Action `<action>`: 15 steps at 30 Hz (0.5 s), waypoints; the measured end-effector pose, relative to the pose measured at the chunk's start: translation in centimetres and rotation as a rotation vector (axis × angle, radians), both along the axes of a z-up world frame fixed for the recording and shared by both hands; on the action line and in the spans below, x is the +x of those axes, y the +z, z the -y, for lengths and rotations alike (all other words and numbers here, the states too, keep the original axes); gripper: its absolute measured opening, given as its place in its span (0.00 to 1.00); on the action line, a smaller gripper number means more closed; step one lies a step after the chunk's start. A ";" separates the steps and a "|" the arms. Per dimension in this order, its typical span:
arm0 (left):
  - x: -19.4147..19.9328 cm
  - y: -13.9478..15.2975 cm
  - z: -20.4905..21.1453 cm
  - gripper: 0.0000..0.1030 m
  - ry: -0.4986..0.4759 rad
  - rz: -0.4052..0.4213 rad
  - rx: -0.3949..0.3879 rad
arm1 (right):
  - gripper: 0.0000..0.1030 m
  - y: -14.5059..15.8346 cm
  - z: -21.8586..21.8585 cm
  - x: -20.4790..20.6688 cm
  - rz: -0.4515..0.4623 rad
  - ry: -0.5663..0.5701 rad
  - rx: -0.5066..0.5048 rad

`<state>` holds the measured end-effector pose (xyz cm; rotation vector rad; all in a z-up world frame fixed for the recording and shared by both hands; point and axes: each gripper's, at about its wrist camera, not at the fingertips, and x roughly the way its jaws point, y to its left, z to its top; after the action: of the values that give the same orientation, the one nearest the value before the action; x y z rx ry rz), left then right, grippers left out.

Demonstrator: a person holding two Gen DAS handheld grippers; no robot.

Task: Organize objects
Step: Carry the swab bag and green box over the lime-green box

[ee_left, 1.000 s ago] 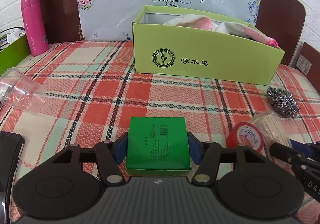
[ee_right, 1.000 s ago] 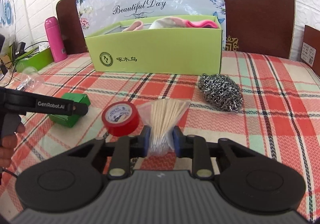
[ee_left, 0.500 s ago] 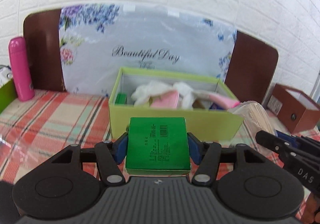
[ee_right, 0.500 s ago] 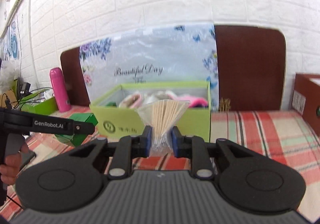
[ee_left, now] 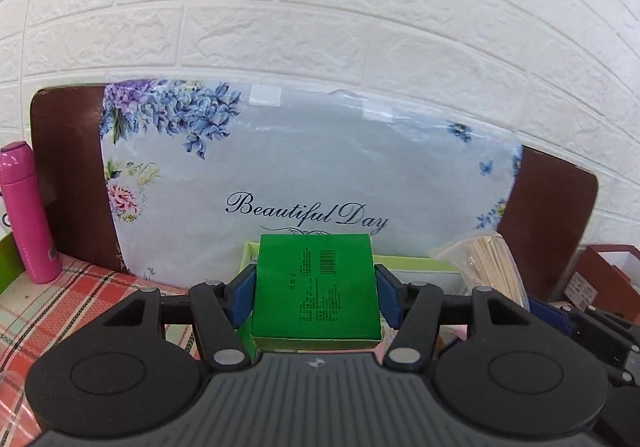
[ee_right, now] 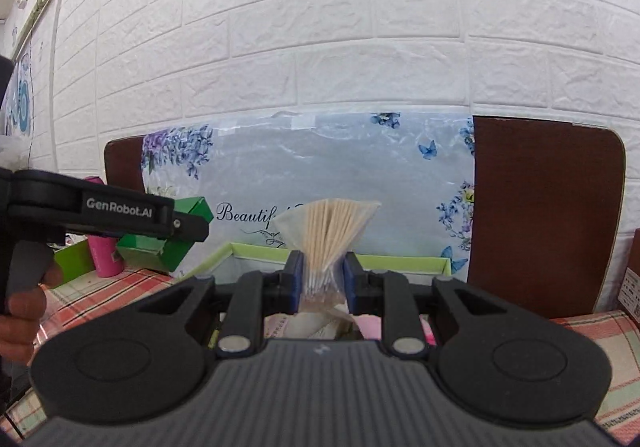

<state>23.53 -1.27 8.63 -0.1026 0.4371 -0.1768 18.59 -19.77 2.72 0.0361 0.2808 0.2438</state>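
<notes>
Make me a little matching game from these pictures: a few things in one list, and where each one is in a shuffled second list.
Things:
1. green box
2. bag of wooden sticks
3. pink bottle

Places:
A. standing at the far left on the checked cloth
B. clamped in the left gripper
C. clamped in the right gripper

Pairs: 1-B, 2-C, 3-A

Green box (ee_left: 316,289), bagged sticks (ee_right: 326,243), both aloft
</notes>
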 end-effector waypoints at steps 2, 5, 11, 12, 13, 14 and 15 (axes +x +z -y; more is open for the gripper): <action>1.3 -0.7 0.0 0.61 0.008 -0.016 -0.005 | 0.20 -0.5 -0.5 1.4 -0.004 0.007 -0.006; 2.6 -2.3 0.0 0.70 0.017 0.008 -0.007 | 0.22 -1.8 -1.3 3.4 -0.019 0.023 -0.038; 2.1 -5.1 -0.3 0.81 0.025 -0.048 0.040 | 0.58 -5.5 -2.3 4.0 -0.049 0.021 -0.145; 1.8 -5.2 -0.4 0.81 0.032 -0.047 0.033 | 0.61 -5.8 -2.2 3.6 -0.050 0.020 -0.153; 1.4 -5.1 -0.5 0.81 0.038 -0.045 0.027 | 0.65 -6.0 -2.1 3.2 -0.047 0.017 -0.152; 1.1 -5.0 -0.5 0.81 0.044 -0.049 0.025 | 0.75 -6.0 -2.0 2.8 -0.039 0.013 -0.147; 0.9 -4.7 -0.5 0.81 0.047 -0.056 0.024 | 0.84 -5.9 -1.9 2.4 -0.030 0.005 -0.143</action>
<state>24.40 -0.76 3.94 -0.0944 0.4918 -0.1225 21.02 -17.86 -3.20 -0.1026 0.3272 0.2273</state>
